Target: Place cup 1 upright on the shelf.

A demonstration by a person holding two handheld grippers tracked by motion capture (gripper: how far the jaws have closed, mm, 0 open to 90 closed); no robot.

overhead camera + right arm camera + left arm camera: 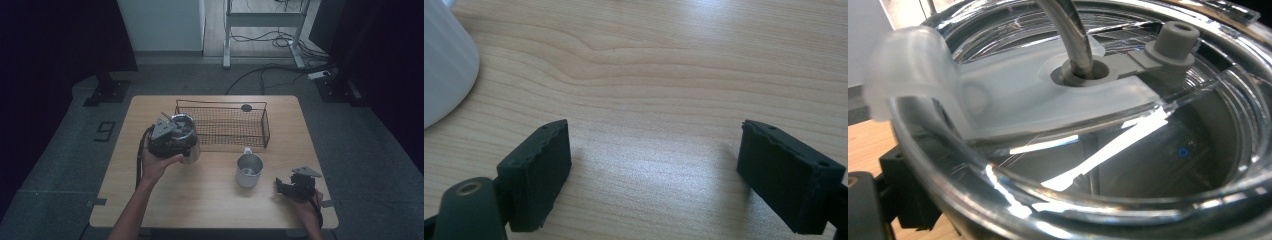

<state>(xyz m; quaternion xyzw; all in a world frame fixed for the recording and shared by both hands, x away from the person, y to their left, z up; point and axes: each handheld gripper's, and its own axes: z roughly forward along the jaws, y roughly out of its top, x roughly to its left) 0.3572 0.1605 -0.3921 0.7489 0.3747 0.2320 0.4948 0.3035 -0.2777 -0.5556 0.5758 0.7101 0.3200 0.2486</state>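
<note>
A steel tumbler (pixel 187 150) with a clear lid (pixel 1088 115) and a metal straw (pixel 1070 35) is held just above the table's left half. My left gripper (pixel 176 136) is shut on it near the rim, and one black jaw shows beside the lid at the lower left of the left gripper view. A steel mug (pixel 249 170) with a small handle stands right of centre; its side (pixel 444 60) appears at the left of the right gripper view. My right gripper (pixel 290 187) rests low near the table's front right corner, jaws open (pixel 654 165) over bare wood with nothing between them.
A black wire basket (pixel 265 125) stands at the back middle of the wooden table (pixel 210 210), close to the right of the held tumbler. A small dark round thing (pixel 246 107) lies by its far rim. Cables and a desk frame are on the floor beyond.
</note>
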